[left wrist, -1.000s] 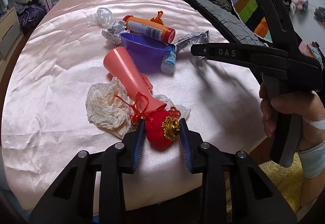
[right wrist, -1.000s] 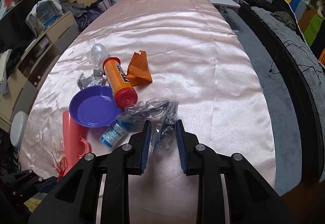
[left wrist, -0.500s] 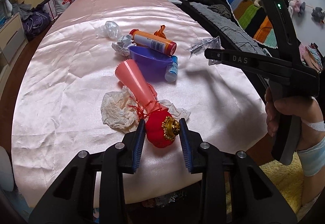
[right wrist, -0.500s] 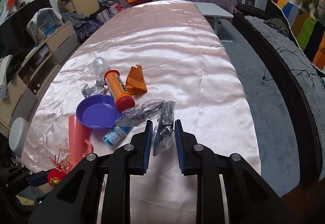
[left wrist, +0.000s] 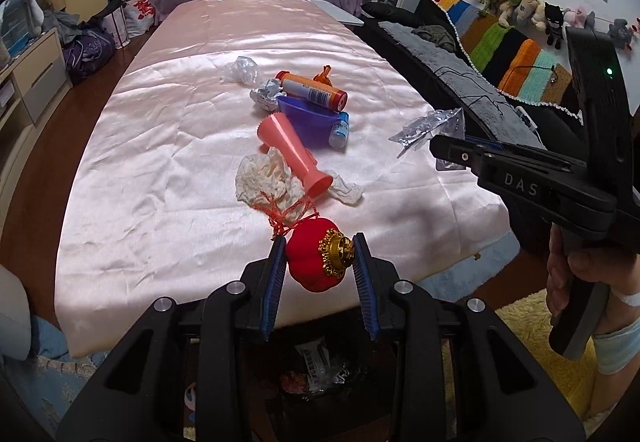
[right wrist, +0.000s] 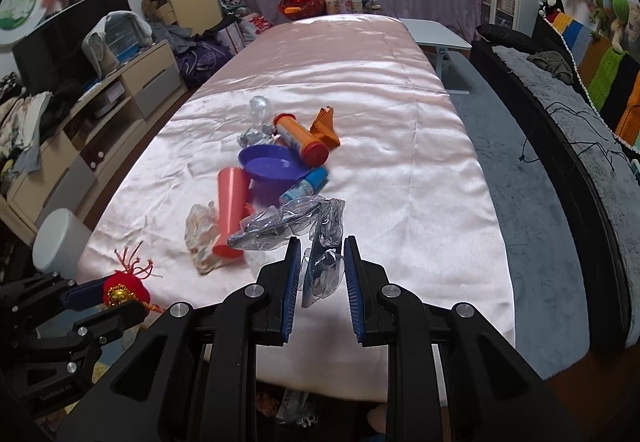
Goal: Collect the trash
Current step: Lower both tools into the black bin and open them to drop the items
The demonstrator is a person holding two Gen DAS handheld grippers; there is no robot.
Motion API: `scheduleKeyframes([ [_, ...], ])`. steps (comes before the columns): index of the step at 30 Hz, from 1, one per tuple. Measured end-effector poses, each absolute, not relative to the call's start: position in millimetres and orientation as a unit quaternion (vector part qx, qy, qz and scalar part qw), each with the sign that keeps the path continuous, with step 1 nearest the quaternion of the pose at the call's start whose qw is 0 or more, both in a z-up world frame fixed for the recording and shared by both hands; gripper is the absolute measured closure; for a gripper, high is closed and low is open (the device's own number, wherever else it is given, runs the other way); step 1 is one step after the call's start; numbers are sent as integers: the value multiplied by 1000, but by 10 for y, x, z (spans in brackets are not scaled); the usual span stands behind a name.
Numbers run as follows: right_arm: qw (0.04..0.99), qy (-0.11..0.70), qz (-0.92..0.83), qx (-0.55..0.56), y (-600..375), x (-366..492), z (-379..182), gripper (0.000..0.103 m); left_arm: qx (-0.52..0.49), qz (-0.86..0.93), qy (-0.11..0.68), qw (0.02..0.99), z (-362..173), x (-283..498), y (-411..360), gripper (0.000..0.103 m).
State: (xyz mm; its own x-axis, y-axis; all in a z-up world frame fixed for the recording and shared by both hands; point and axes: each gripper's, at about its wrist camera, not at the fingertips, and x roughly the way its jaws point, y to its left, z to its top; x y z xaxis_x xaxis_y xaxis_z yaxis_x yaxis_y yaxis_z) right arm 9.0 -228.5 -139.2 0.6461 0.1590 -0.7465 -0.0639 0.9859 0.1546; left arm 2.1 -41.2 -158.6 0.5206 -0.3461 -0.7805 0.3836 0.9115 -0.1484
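My left gripper (left wrist: 320, 260) is shut on a red lantern ornament (left wrist: 314, 260) with a gold cap and red tassel, lifted above the near edge of the pink-covered table (left wrist: 168, 169). My right gripper (right wrist: 320, 266) is shut on a crumpled clear plastic wrapper (right wrist: 324, 254), also raised off the cloth; the left wrist view shows that wrapper (left wrist: 430, 125) hanging from the right tool. On the table lie a crumpled white tissue (left wrist: 264, 177), a pink cone cup (left wrist: 292, 151), a purple bowl (left wrist: 308, 115), an orange tube (left wrist: 312, 91) and a small blue-capped bottle (left wrist: 340, 127).
Crumpled foil (left wrist: 266, 95), a clear plastic wad (left wrist: 242, 69) and an orange wrapper (right wrist: 326, 123) lie farther back. A bin with trash (left wrist: 316, 366) sits below the table's near edge. A dark sofa (right wrist: 560, 145) runs along the right, drawers (right wrist: 100, 109) along the left.
Both grippers rose and drew back toward the table's near edge, carrying the lantern and the plastic wrapper off the cloth. The lantern's tassel lifted away from the tissue.
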Motion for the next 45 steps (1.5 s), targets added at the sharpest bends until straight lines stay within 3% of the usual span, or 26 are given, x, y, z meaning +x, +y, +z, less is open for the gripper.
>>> scheduleKeyframes([
  [18,870,482,82,66,-1941,-774,-1981,80,6,-199,507,839,-2350,-765,-157,71],
  [28,840,526,101,86,-1928,-895,-2508,79,12,-195,534,823,-2774,-760,-158,71],
  [40,832,539,108,75,-1815,-873,-2616,77,23,-195,553,810,-2946,-780,-190,71],
  [41,832,538,109,76,-1813,-874,-2617,75,26,-196,555,808,-2947,-785,-204,71],
  [44,833,537,106,81,-1830,-870,-2631,56,28,-195,556,807,-2960,-789,-201,65],
  [45,833,536,105,84,-1838,-872,-2630,56,27,-194,556,808,-2959,-788,-194,64],
])
